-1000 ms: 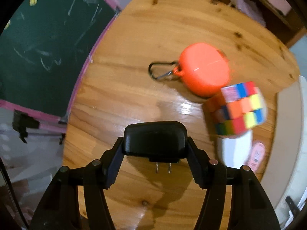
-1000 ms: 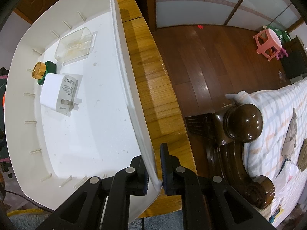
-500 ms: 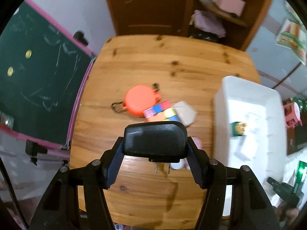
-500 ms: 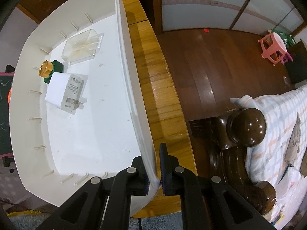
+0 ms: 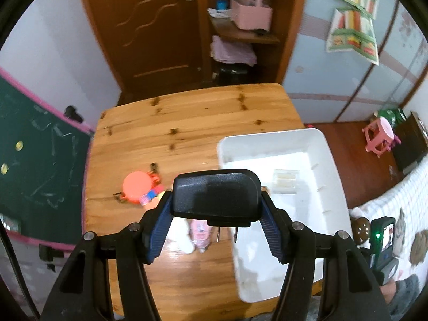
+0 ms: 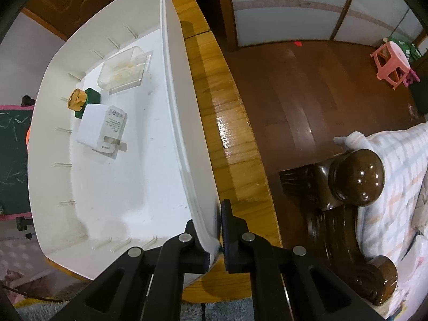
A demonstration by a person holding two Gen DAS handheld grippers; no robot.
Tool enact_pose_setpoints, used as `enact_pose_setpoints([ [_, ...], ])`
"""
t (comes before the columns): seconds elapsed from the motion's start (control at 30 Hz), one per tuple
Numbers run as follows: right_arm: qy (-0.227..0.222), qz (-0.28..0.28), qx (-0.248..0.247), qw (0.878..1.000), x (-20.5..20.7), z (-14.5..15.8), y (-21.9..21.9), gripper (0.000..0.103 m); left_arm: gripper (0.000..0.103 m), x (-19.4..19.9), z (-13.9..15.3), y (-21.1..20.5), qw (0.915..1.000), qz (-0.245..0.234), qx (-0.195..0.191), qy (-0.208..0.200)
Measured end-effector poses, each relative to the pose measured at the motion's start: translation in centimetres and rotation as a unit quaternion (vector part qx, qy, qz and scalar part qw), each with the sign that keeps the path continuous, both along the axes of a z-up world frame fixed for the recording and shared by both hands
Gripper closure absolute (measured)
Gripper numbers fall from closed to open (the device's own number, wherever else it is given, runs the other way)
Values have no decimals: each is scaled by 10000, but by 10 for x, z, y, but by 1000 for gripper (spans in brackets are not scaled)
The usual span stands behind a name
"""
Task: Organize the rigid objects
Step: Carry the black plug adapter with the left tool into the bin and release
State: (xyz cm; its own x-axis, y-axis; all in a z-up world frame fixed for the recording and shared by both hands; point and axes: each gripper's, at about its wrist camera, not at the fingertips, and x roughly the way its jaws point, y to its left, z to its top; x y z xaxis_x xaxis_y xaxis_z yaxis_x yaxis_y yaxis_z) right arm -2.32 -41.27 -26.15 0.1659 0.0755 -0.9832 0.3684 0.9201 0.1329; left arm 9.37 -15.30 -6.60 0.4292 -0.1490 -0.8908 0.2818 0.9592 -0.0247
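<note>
My left gripper (image 5: 216,208) is shut on a black plug adapter (image 5: 216,194), its two prongs pointing down, held high above the wooden table (image 5: 187,123) near the left wall of the white bin (image 5: 331,160). My right gripper (image 6: 216,236) is shut on the white bin's (image 6: 187,144) right rim at its near corner. Inside the bin lie a white charger (image 6: 103,128), a green bottle with a gold cap (image 6: 80,100) and a clear plastic box (image 6: 124,69). On the table sit an orange round case (image 5: 136,187), part of a coloured cube (image 5: 151,195) and a pink item (image 5: 200,231).
A green chalkboard (image 5: 34,165) stands left of the table. A brown door (image 5: 149,26) and shelves (image 5: 240,34) are behind it. A bed with a dark wooden post (image 6: 355,176) and a pink stool (image 6: 393,64) lie to the right, over wooden floor.
My left gripper has risen and swung right with the black adapter, so the whole table and the bin now show. The right gripper stays pinched on the bin's rim.
</note>
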Motion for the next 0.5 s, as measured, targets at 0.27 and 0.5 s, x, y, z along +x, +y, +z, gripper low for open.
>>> enact_pose_setpoints([
  [0.27, -107, 44, 77, 9999, -3, -1, -1, 96, 37, 25, -29, -80, 9970, -654, 103, 402],
  [0.5, -174, 73, 132, 9997, -4, 0, -2, 96, 37, 34, -58, -147, 9897, -1245, 529, 468],
])
